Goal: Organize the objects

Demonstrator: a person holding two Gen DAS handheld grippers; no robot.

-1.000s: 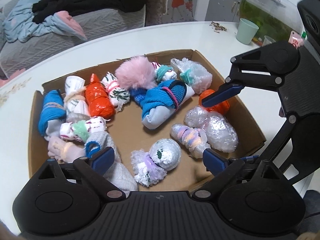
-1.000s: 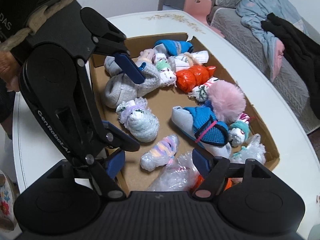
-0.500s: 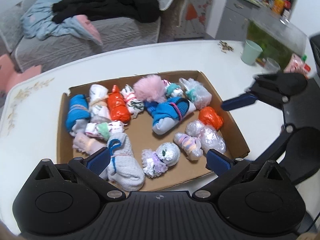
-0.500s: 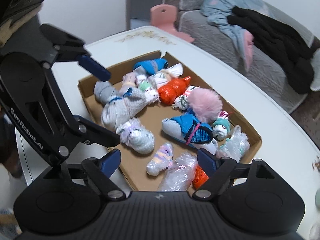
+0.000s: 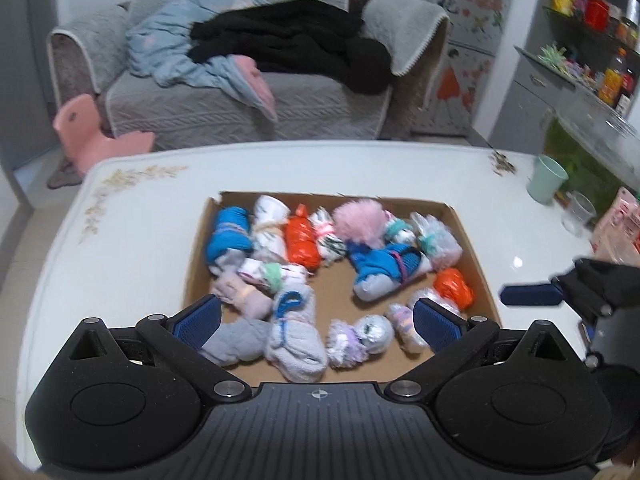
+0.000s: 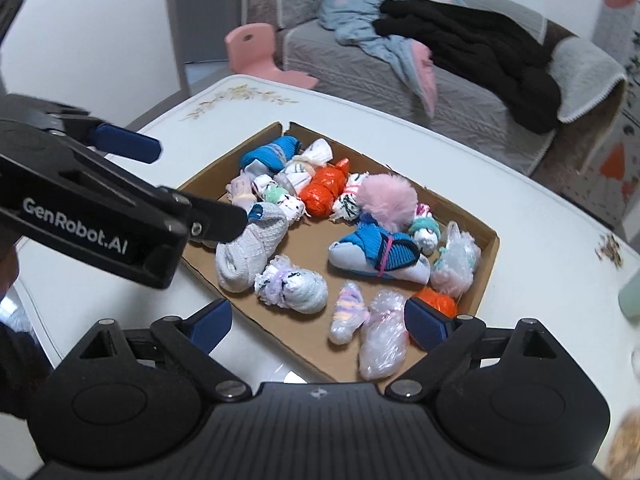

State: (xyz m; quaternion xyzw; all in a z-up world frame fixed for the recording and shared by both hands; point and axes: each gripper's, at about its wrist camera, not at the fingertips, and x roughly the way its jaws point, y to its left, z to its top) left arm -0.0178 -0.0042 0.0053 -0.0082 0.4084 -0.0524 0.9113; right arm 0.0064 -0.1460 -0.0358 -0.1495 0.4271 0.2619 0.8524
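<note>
A shallow cardboard box lies on the white table, filled with several rolled socks and wrapped bundles. Among them are a pink pompom, an orange bundle and a blue-and-grey sock roll. My left gripper hangs open above the box's near edge, gripping nothing. Over the box's right end, my right gripper has its jaws opening, with nothing pressed between the pads. In each wrist view the other gripper shows at the side.
A green cup, a clear glass and a pink packet stand at the table's right edge. Beyond the table are a grey sofa heaped with clothes and a pink stool.
Both grippers have risen and drawn back from the box, so the whole box and the sofa now show. The right gripper's jaws have spread wider.
</note>
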